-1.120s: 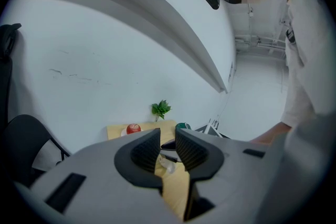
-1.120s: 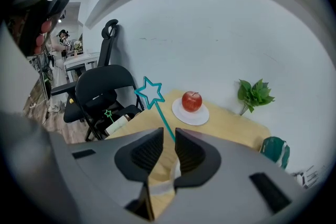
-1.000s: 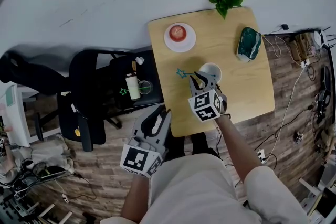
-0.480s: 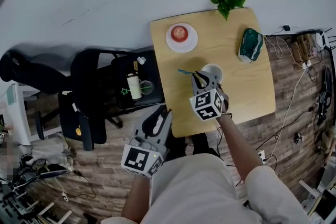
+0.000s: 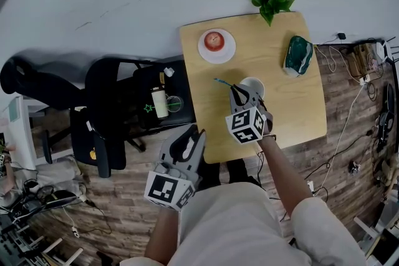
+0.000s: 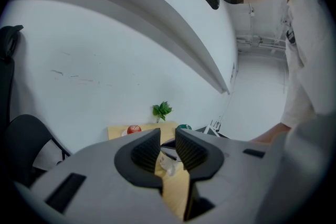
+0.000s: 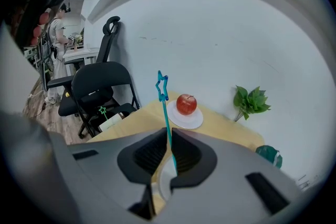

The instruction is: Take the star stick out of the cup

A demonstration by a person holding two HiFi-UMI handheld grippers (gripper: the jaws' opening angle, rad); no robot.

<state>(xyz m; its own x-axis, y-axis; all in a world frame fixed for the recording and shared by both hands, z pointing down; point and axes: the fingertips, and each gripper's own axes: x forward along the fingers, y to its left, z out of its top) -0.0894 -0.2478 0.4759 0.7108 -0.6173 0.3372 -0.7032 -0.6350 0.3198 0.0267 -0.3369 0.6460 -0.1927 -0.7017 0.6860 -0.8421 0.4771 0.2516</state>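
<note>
Head view: the white cup (image 5: 254, 83) stands on the table (image 5: 293, 103), partly covered by the right gripper (image 5: 235, 91). The star stick (image 5: 221, 81) leans out of it to the left. An apple (image 5: 214, 40) lies on a plate (image 5: 205, 50).

Left gripper view: the jaws are seen slightly apart, w/ nothing between.

Right gripper view: the jaws have just been closing and are pressed on the stick's shaft. Only the cup's rim is seen below them; the stick's lower end is hidden.

On the tabletop (image 5: 293, 103) sit an apple (image 5: 214, 40) on a plate (image 5: 217, 60), a plant (image 5: 272, 2) and a green lump (image 5: 297, 54); a bottle (image 5: 158, 103) lies on the chair (image 5: 106, 81) beside it.
</note>
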